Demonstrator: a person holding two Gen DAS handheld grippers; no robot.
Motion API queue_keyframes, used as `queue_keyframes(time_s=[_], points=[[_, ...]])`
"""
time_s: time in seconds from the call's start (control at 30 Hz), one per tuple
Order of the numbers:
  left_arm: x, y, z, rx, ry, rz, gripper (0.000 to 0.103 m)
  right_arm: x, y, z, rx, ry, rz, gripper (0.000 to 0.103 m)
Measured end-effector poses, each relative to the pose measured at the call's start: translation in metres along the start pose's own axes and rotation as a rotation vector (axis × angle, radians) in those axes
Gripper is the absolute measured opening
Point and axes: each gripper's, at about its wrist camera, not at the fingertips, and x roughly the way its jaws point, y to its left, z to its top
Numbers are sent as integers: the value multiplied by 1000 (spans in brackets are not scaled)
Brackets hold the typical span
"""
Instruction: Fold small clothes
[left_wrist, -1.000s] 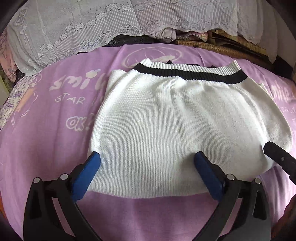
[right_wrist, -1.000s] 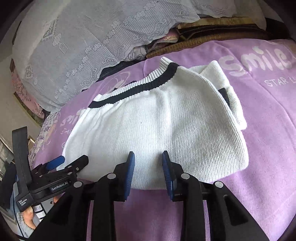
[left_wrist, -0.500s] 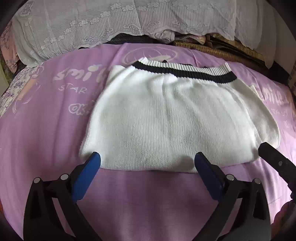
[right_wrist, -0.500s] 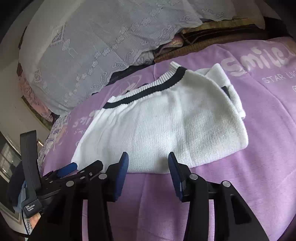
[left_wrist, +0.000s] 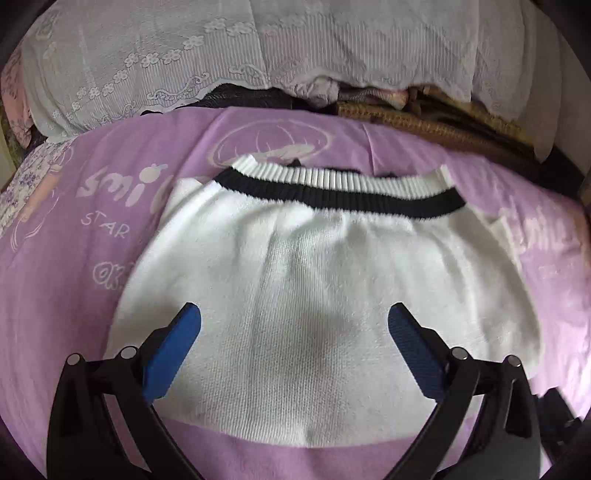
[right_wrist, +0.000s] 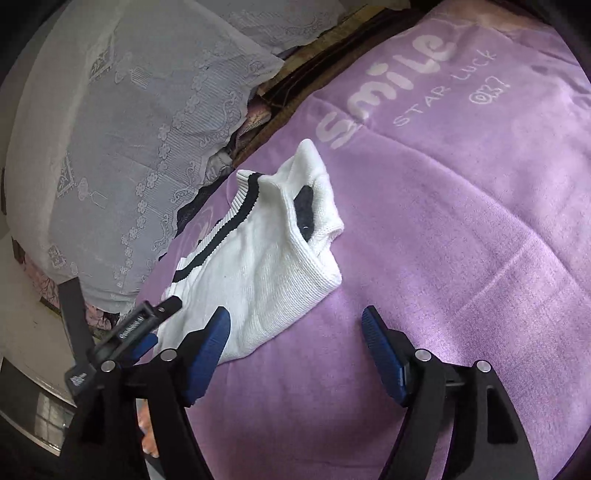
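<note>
While the white knit sweater (left_wrist: 314, 295) lies folded flat on the purple printed blanket (left_wrist: 74, 280), both grippers hang over its near edge with nothing held. From the left wrist view, the left gripper (left_wrist: 293, 328) stands with its jaws wide apart, the blue pads (left_wrist: 173, 350) set over the sweater's lower part, one toward its left side and one toward its right. The knit lies below and between them, and neither pad presses on it. The sweater's ribbed band with a black stripe (left_wrist: 340, 194) lies at the far side, toward the lace-covered pile (left_wrist: 221, 62) and a woven mat (left_wrist: 424, 122) at the blanket's back edge. A dark piece, probably of the other gripper, shows at the lower right border, too cropped to read.

In the right wrist view, the right gripper (right_wrist: 295, 325) has just been opening its jaws, which now stand far apart with nothing between them but bare blanket (right_wrist: 461, 221). Its left pad (right_wrist: 207, 354) sits at the sweater's (right_wrist: 258, 273) near corner, overlapping the fabric edge in the picture; whether it touches I cannot tell. Its right pad is well clear of the cloth. A folded sleeve end with a dark patch (right_wrist: 304, 210) lies on top of the far right corner of the sweater. The left gripper (right_wrist: 140, 332) shows at the left, beside the sweater's edge.
</note>
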Motion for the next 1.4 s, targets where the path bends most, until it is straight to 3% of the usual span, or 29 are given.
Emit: queue_keyframes(time_s=[0.1, 0.23, 0.3, 0.4, 0.53, 0.6, 0.67, 0.73, 0.77, 0.8, 0.93, 1.07, 1.23, 1.4], points=[[5, -4, -8, 36, -38, 26, 99, 10, -3, 7, 22, -14, 2, 76], [2, 3, -3, 11, -32, -19, 99, 33, -5, 28, 67, -32, -12, 76], [-5, 10, 5, -21, -50, -69, 99, 47, -3, 41, 86, -44, -38, 76], [-11, 16, 22, -53, -77, -73, 99, 67, 5, 56, 92, -50, -82, 77], [-1, 8, 38, -68, -41, -71, 99, 82, 17, 58, 40, -79, -134, 77], [13, -2, 39, -43, -10, -73, 99, 81, 17, 53, -6, -93, -136, 69], [33, -11, 31, -2, 26, -27, 99, 78, 12, 54, -5, -93, -129, 62], [36, -17, 27, 32, -10, 6, 99, 77, 8, 55, 8, -91, -117, 58], [35, -17, 26, 35, -12, 12, 99, 77, 9, 54, 1, -91, -121, 53], [35, -17, 26, 33, -13, 9, 99, 77, 12, 53, -10, -93, -121, 42], [33, -13, 26, 18, -14, -12, 99, 77, 26, 50, -67, -96, -97, 40], [33, -13, 26, 23, -14, -13, 99, 83, 10, 53, 22, -60, -62, 39], [31, -13, 24, 32, -15, -17, 99, 83, 9, 53, 39, -85, -50, 36], [28, -12, 24, 32, -15, -30, 98, 68, 35, 49, -82, -152, -56, 28]])
